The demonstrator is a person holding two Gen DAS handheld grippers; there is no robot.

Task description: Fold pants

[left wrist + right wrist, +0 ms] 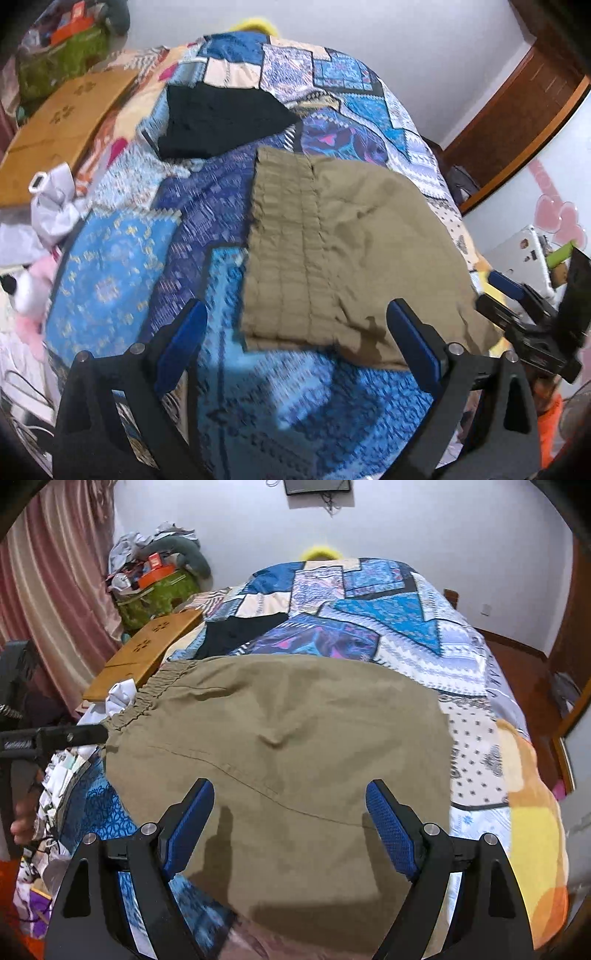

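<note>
The khaki pants lie folded and flat on the patchwork quilt, with the elastic waistband to the left. My left gripper hovers open over the near left edge of the pants, nothing between its blue pads. In the right wrist view the pants fill the middle. My right gripper stands open above their near part, its pads apart from the cloth. The right gripper also shows at the pants' right edge. The left gripper shows beside the waistband.
A folded black garment lies further back on the quilt. A wooden lap table, a white plastic bag and a pink plush toy sit along the left side. A green bag of clutter stands by the curtain.
</note>
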